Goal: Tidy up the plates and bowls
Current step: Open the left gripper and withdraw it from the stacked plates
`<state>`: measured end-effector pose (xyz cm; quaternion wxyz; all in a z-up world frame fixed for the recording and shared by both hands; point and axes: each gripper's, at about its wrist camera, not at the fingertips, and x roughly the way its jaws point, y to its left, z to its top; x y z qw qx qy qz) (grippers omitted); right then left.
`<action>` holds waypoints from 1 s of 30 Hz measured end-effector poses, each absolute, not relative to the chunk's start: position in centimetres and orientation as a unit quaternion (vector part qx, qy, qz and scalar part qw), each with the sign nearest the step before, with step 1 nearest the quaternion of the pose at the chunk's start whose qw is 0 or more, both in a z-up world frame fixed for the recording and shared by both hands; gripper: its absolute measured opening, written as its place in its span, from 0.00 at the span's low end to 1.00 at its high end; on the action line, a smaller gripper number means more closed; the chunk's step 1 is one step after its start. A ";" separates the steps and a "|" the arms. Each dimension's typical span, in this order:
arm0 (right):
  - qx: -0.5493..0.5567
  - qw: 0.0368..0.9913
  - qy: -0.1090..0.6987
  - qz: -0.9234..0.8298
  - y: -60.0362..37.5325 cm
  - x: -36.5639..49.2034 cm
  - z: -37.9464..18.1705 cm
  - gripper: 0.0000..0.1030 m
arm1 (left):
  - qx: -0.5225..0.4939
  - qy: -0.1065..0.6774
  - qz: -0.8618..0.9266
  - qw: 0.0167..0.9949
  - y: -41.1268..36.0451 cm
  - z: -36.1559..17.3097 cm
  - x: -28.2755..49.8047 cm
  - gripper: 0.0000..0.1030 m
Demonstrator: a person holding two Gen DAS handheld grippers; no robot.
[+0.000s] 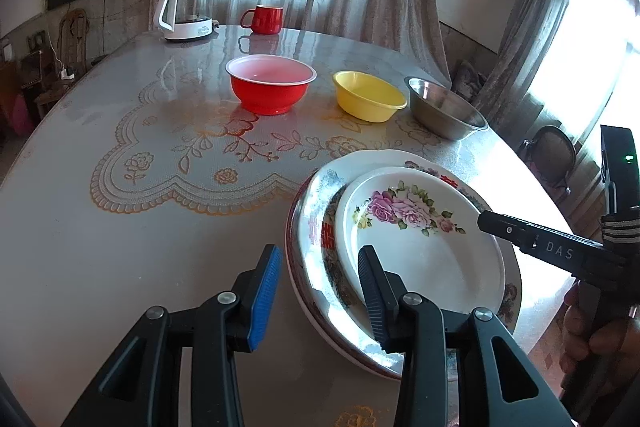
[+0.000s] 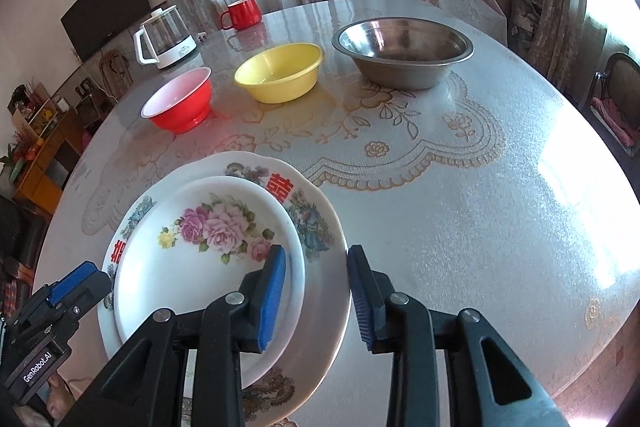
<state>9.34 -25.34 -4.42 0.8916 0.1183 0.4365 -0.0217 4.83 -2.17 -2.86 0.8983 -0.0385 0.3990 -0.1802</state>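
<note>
While both jaws gape astride the plates, only the left view shows a hand.

A round table under a grey lace-patterned cover carries a red bowl, a yellow bowl, a steel bowl, a red mug, a kettle and a large plate.

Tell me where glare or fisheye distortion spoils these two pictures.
Left wrist view: the window blows out white, and its glare washes the table edge behind the stacked plates; the frame's edges bow. Right wrist view: sun patches glare on the table's right side; the steel bowl stays sharp; dark corners vignette both.
</note>
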 end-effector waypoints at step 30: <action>0.171 0.893 0.415 -0.009 -28.0 10.4 -4.0 0.38 | -0.004 0.417 -0.170 0.893 -4.3 -1.9 7.4 0.42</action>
